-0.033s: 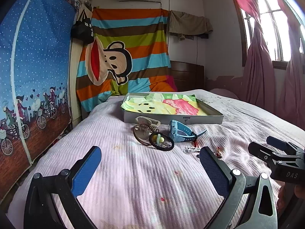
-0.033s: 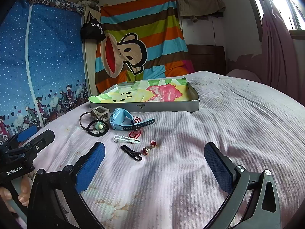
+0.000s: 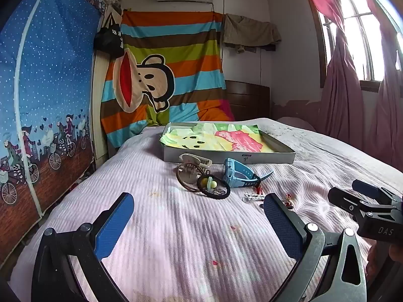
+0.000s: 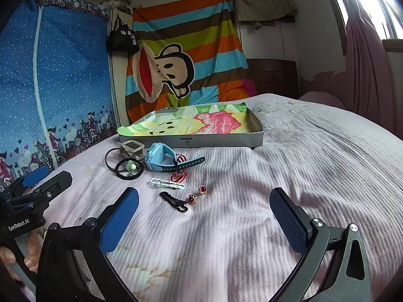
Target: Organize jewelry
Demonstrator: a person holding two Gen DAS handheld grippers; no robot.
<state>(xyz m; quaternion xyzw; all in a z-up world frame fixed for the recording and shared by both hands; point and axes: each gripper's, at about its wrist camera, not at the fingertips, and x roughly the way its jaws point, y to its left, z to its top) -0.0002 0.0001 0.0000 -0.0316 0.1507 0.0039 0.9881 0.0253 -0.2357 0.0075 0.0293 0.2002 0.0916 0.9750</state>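
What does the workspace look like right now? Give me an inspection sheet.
Surface: bed with pink ribbed bedspread, a few small stains.
Job's things: blue watch, black hair tie with green bead, brown hair ring, beige claw clip, white clip, black clip, red earrings, red cord, all loose in front of the grey tray; its colourful liner holds no jewelry.
Clutter: nothing seen.
Grippers: left hand-held gripper and right hand-held gripper open, empty, above the bedspread.
Cables: nothing seen.
Surroundings: striped monkey sheet, window curtains.
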